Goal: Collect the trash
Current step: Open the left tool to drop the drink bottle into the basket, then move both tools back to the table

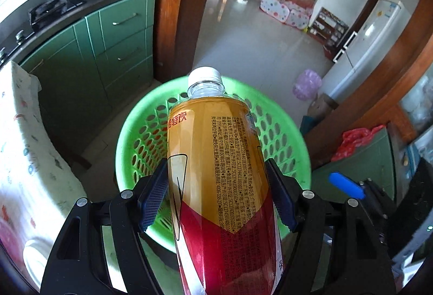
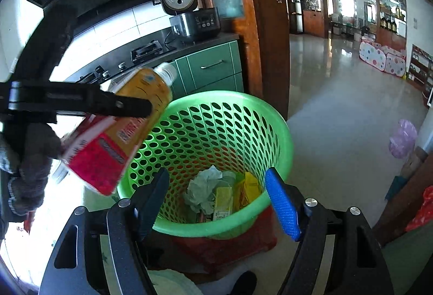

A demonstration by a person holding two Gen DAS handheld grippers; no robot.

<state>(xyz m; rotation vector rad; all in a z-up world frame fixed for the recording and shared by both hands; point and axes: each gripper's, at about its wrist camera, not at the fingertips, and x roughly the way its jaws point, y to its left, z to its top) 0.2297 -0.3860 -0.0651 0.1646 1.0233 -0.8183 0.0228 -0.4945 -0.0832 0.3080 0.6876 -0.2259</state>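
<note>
My left gripper (image 1: 216, 186) is shut on a plastic drink bottle (image 1: 216, 159) with an orange and red label and a white cap. It holds the bottle over the green perforated trash basket (image 1: 135, 138). In the right wrist view the bottle (image 2: 127, 132) hangs tilted at the basket's left rim (image 2: 281, 132), cap pointing up and away. My right gripper (image 2: 216, 200) is open and empty, just above the basket's near rim. Inside the basket lie crumpled paper (image 2: 203, 186) and yellow wrappers (image 2: 224, 200).
Green kitchen cabinets (image 1: 121, 51) with a stove and a rice cooker (image 2: 194, 21) stand to the left. A wooden door frame (image 2: 265, 37) rises behind the basket. A patterned cloth (image 1: 24, 146) is at left. A fridge (image 1: 373, 37) and pink bag (image 1: 307, 87) are at right.
</note>
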